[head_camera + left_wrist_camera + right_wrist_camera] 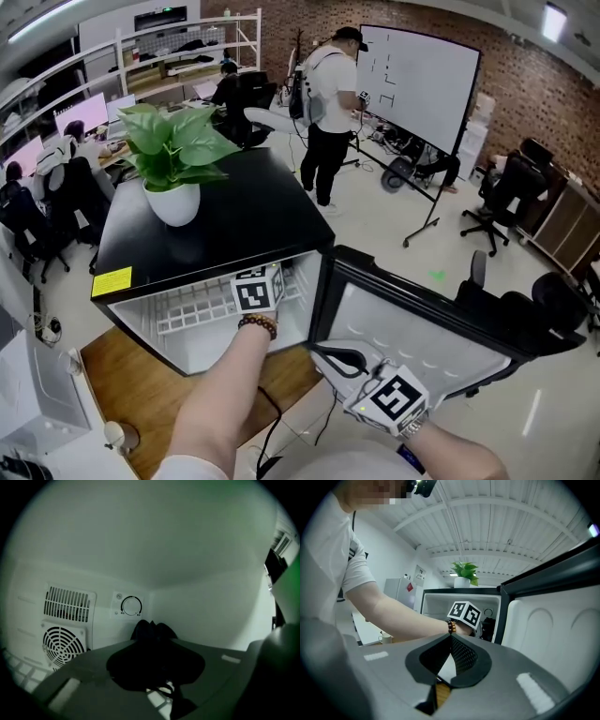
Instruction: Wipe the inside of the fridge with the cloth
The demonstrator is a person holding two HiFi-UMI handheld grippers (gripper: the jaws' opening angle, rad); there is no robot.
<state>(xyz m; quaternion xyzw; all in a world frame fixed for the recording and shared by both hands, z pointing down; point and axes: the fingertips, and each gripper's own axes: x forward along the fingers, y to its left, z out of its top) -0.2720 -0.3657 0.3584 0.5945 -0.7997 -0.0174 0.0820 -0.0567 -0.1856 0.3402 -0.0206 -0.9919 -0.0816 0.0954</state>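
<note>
Currently your left gripper (154, 667) is deep inside the fridge (216, 225). Its jaws are clamped on the dark cloth (152, 630), which bunches out past the tips close to the back corner, where the rear wall meets the right-hand wall. Room ahead is tight. To the left, the rear wall runs open past the thermostat dial (131, 605) to the slotted vent (67, 603) and the round fan grille (61, 644). A white wire shelf (192, 307) lies below the jaws, and the ceiling above leaves space. Your right gripper (450, 660) hangs outside, beside the lower edge of the open door (422, 328), with its jaws pressed together on nothing. The fridge shell is glossy black, square-edged, with a leafy plant (173, 150) in a rounded white pot on top. The lining and the door's inner face are smooth white plastic with moulded, round-topped panels. The cloth looks soft and creased, and the right gripper's jaw pads are black with a fine mesh pattern.
</note>
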